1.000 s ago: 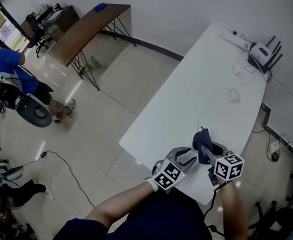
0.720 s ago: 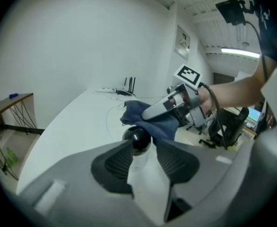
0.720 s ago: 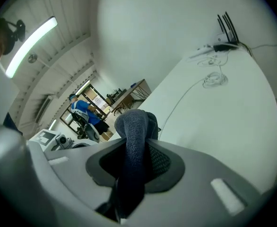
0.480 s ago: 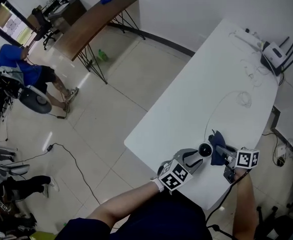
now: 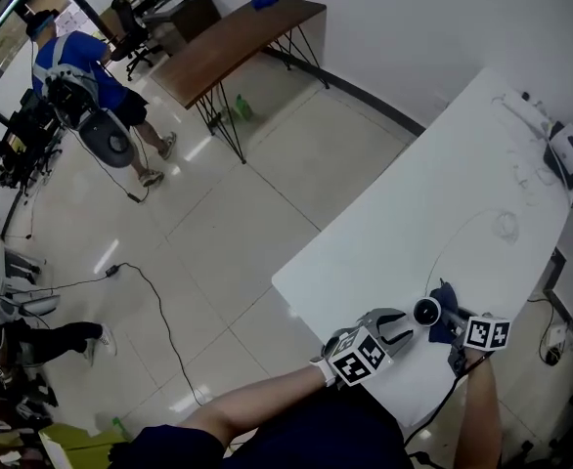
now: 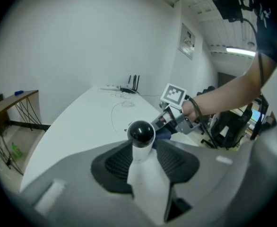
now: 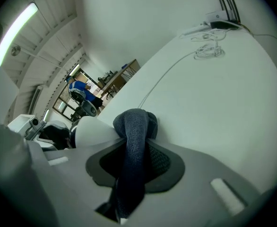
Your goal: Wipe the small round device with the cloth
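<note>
- The left gripper (image 6: 142,154) is closed partway on the small round device (image 6: 141,132), its dark ribbed pads pressing the white stem from both sides.
- The device's long axis runs in line with this gripper's jaws. The stem sits back between the pads and the glossy black ball head pokes out past the jaw tips, pointing away from the gripper.
- In the head view the left gripper (image 5: 406,322) reaches in from the lower left. The device (image 5: 426,311) at its tip points toward the right gripper (image 5: 447,313) and is over the near end of the white counter (image 5: 414,223).
- The right gripper (image 7: 134,151) is narrowed on the cloth (image 7: 134,141), a dark blue knitted strip pinched between its pads. The strip runs lengthwise along the jaws and ends in a rounded fold beyond their tips.
- In the right gripper view that fold lies up against the device's (image 7: 92,129) white rounded side, just left of it.
- From the left gripper view the right gripper (image 6: 163,122) comes in from the right with its marker cube uppermost. The cloth (image 6: 165,132) shows just behind the black head.
- Farther out, a thin white cable (image 5: 462,234) curves along the counter toward a router (image 5: 568,150) with antennas at the far end.
- Well apart from the counter, a person in a blue top (image 5: 71,64) stands on the tiled floor (image 5: 218,213).
</note>
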`<state>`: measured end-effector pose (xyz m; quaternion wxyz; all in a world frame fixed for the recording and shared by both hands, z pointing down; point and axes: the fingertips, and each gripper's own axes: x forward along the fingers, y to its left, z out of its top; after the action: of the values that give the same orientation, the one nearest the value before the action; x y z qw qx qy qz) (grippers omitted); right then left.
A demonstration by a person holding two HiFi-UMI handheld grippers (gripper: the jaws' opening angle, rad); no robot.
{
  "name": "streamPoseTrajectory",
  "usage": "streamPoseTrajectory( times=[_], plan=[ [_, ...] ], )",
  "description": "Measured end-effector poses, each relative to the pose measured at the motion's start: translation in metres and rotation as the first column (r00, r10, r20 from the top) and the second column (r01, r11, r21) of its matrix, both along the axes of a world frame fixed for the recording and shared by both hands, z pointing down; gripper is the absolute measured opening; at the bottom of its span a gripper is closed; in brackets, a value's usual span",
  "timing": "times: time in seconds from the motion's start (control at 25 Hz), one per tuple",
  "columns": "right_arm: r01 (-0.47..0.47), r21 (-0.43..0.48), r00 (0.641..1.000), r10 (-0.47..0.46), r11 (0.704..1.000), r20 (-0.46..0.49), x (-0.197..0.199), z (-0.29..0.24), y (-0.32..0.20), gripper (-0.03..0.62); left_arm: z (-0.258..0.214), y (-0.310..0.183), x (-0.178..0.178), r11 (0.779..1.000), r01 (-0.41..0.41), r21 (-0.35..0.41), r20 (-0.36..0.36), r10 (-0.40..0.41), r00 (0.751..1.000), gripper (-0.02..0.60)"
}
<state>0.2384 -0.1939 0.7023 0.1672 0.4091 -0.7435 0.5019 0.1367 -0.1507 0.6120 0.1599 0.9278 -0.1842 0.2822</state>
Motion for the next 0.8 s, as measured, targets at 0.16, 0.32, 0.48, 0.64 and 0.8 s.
streamPoseTrajectory(
  times=[0.16,0.32,0.48,0.64,0.8],
  plan=[
    [-0.071,0.139,0.997,0.071,0.988,0.008,0.002,-0.051,-0.012,0.091,-0.005,-0.002,-0.006,1.000,0.017,0.013,-0.012,-0.017,1.000,0.158],
    [0.112,0.308,0.991,-0.084,0.945,-0.103,-0.020,-0.113,-0.005,0.091,-0.011,0.002,-0.003,1.000,0.002,0.028,-0.013,-0.001,1.000,0.156],
    [0.467,0.336,0.873,-0.365,0.818,-0.325,-0.059,-0.133,0.017,0.091,-0.012,0.012,-0.001,0.999,-0.023,0.033,-0.007,0.023,1.000,0.157],
    [0.600,0.252,0.770,-0.463,0.759,-0.440,-0.067,-0.113,0.023,0.091,-0.013,0.016,0.001,0.999,-0.037,0.038,-0.008,0.037,0.999,0.158],
    [0.522,0.264,0.823,-0.396,0.811,-0.407,-0.052,-0.111,0.002,0.091,-0.011,0.011,0.003,1.000,-0.023,0.020,-0.013,0.024,1.000,0.158]
  ],
)
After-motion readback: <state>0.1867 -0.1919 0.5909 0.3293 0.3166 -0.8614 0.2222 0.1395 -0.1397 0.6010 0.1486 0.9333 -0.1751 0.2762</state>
